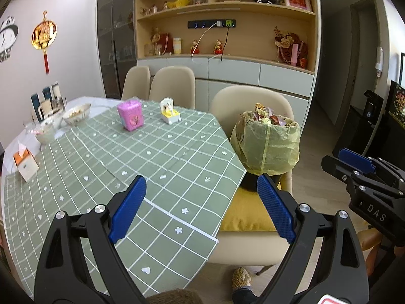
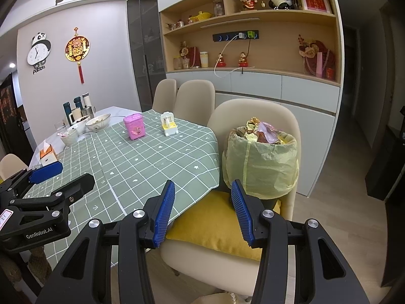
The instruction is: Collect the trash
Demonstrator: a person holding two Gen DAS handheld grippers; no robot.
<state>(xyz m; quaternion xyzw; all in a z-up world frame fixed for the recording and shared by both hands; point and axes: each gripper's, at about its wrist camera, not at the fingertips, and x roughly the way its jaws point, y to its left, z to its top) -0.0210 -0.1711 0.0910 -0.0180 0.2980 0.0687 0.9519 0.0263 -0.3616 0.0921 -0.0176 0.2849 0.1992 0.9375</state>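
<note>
Both hand-held grippers, left (image 1: 201, 207) and right (image 2: 202, 212), gape empty near tablecloth edge (image 2: 197, 190); bin (image 2: 263, 162) beyond

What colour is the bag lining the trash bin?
Pale yellow bag, clearest in the right wrist view.

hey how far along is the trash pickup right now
Done: the lined bin on the chair is already heaped with wrappers. In hand: nothing; the left gripper and right gripper are both open and empty. Left: the bin's bag has not been gripped yet.
</note>
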